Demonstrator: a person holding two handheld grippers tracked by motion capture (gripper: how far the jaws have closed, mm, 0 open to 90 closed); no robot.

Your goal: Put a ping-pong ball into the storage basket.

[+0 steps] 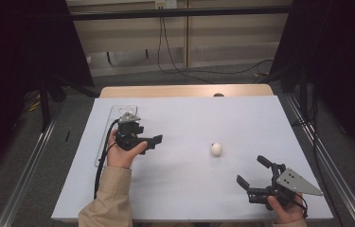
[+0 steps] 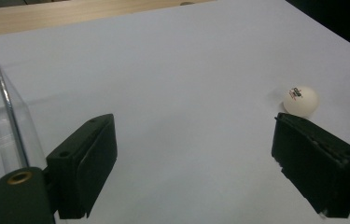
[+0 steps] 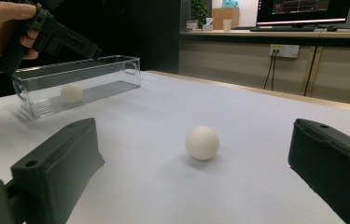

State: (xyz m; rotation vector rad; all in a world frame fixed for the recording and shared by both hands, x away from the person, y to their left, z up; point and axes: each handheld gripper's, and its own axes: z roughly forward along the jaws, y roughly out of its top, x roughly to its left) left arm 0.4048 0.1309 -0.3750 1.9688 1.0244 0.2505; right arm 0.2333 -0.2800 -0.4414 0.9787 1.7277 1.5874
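Observation:
A white ball (image 1: pixel 216 149) lies on the white table sheet (image 1: pixel 189 189), right of centre. My left gripper (image 1: pixel 155 141) hangs just right of a clear plastic tray (image 1: pixel 113 118), jaws pointing toward the ball; its own view shows the jaws open (image 2: pixel 193 121) with nothing between them and the ball (image 2: pixel 300 100) beyond the right jaw. My right gripper (image 1: pixel 250 169) rests near the front right corner, open and aimed at the ball (image 3: pixel 202 142), which lies a short way ahead of its jaws (image 3: pixel 195 122). A second white ball (image 3: pixel 71 92) sits inside the tray (image 3: pixel 88 70), under the left gripper (image 3: pixel 65 39).
The table's wooden far edge (image 1: pixel 184 90) shows beyond the sheet. Black curtains (image 1: pixel 19 56) flank both sides, and metal rails (image 1: pixel 33 161) run along the floor. Cables (image 1: pixel 175 66) hang by the back wall.

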